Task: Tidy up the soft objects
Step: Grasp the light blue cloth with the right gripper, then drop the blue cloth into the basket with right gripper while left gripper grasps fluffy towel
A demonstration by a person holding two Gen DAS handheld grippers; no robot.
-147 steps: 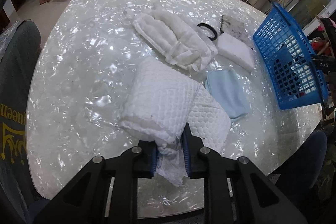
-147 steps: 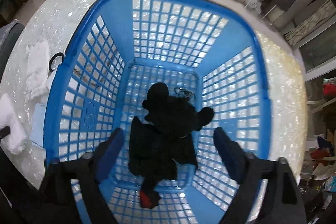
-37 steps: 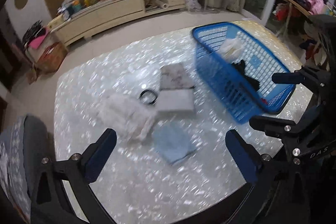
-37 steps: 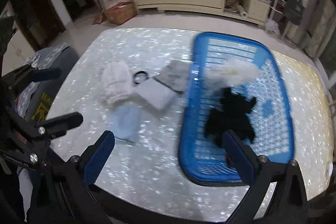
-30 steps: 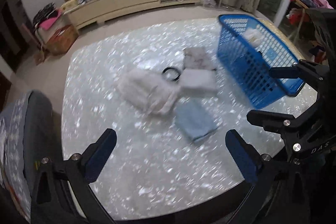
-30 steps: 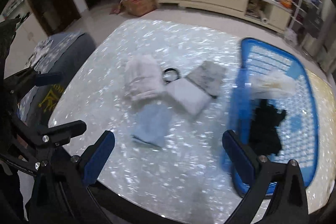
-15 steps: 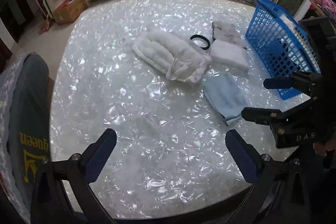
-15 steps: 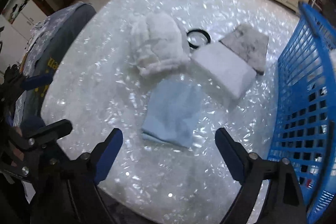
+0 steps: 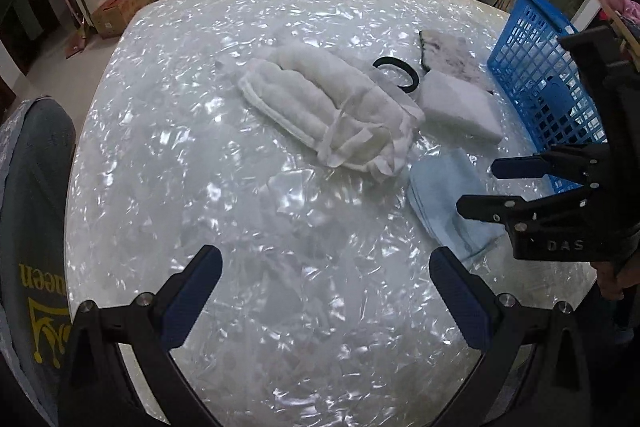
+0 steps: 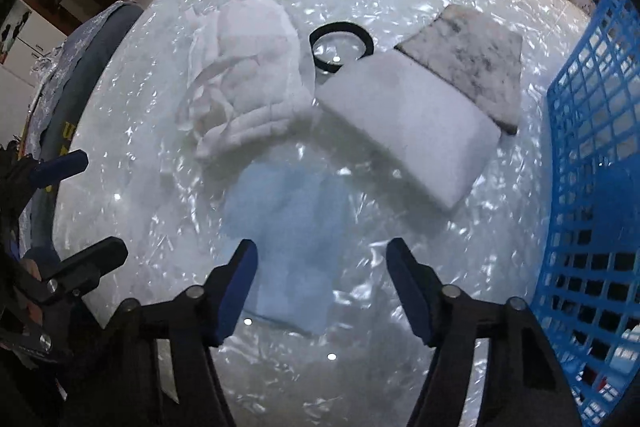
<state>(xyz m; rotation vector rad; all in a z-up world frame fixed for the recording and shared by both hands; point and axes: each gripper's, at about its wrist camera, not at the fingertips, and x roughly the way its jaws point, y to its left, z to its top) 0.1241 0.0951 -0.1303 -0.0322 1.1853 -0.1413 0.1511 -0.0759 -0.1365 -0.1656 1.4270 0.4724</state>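
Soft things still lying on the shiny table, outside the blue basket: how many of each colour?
White: 2, a quilted bundle and a folded pad
Light blue: 1, a folded cloth
Grey speckled: 1, a flat cloth
Black: 1, a ring band
Total: 5

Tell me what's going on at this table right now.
A person with a gripper in each hand is sorting soft items into the blue basket. The right gripper is open just above the folded light blue cloth, apparently about to grab it. The left gripper is open and empty over bare table. A white quilted bundle, white pad, grey stained cloth and black hair band lie on the table.
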